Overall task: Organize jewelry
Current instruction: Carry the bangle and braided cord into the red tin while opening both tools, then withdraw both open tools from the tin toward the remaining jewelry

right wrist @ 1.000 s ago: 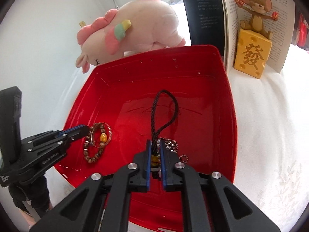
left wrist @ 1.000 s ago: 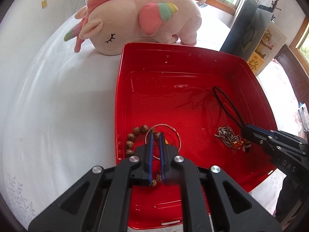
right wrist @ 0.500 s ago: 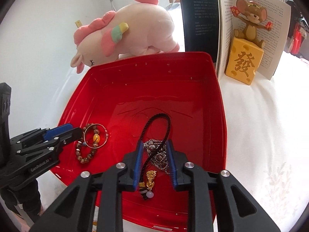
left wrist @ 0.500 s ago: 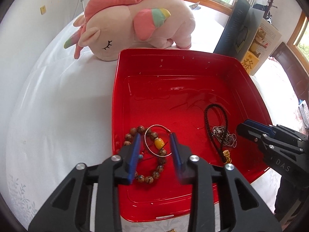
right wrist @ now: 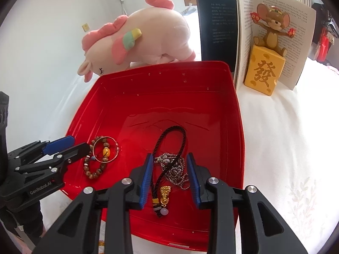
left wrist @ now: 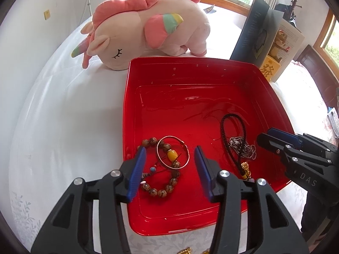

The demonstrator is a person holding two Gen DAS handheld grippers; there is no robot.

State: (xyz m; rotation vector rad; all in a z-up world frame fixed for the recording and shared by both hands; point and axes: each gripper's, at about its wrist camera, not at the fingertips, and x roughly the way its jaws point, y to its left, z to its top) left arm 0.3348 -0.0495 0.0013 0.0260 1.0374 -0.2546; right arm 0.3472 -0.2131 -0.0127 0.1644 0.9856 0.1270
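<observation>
The left gripper (left wrist: 170,169) hangs over the near left of the red tray (left wrist: 190,72), jaws just opened, pads clear of the bead bracelet (left wrist: 161,187) and metal bangle (left wrist: 172,155) lying below. The right gripper (right wrist: 170,178), jaws also just opened, straddles the black cord (right wrist: 169,148) and silver chain (right wrist: 175,172) without touching. Beyond the tray lies a plush unicorn (left wrist: 148,31), with an open book (right wrist: 275,31) at far right.

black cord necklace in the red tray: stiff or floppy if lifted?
Likely floppy: the black cord necklace lies in a loose loop on the red tray. Its gold charm would probably dangle and swing. It may drag the silver chain tangled over it.
</observation>
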